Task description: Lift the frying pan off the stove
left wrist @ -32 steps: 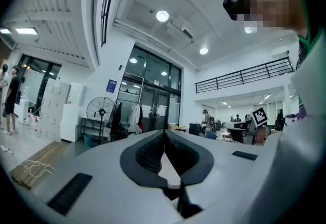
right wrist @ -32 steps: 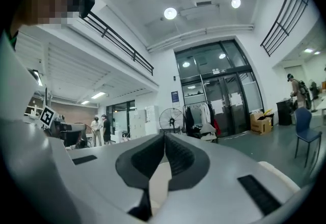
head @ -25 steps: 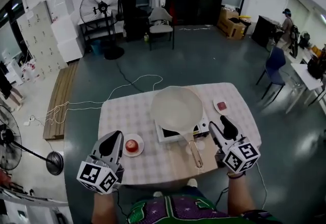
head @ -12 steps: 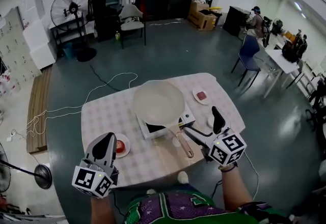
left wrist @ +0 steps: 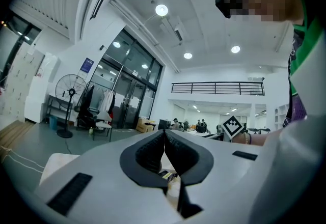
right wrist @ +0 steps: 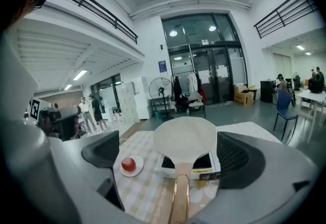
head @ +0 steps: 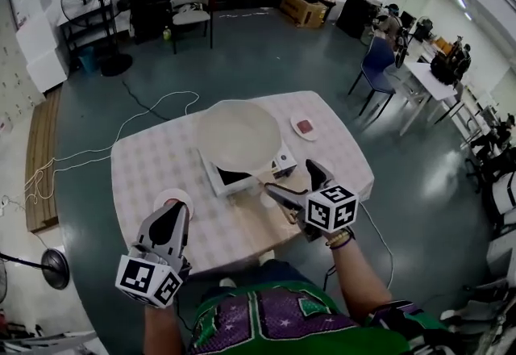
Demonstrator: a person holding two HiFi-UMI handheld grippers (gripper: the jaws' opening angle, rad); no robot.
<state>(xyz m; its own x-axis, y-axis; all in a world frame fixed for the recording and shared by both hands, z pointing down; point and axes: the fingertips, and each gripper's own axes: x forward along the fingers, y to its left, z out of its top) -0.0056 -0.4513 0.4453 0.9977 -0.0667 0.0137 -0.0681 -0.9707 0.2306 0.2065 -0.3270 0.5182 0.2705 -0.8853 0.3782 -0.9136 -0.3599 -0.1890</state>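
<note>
A cream frying pan [head: 238, 135] sits on a small white stove [head: 234, 178] in the middle of the checked table [head: 153, 164]. Its copper-coloured handle [right wrist: 177, 195] points toward me. My right gripper [head: 298, 185] stands wide open at the handle's end. The handle lies between the jaws and neither pad touches it. In the right gripper view the pan [right wrist: 186, 139] fills the space between the fingers [right wrist: 239, 159]. My left gripper [head: 167, 224] hovers at the table's front left, shut with nothing in it; its pads [left wrist: 164, 139] meet.
A red apple [right wrist: 129, 164] on a small white plate [head: 174, 201] lies front left, partly behind the left gripper. A saucer with a red piece [head: 305, 127] sits at the far right. A blue chair [head: 376, 63] and desks with people stand to the right.
The right gripper's jaws went from nearly shut to wide open, and it moved left and forward to straddle the handle's end. The left gripper stayed shut at the front left.
</note>
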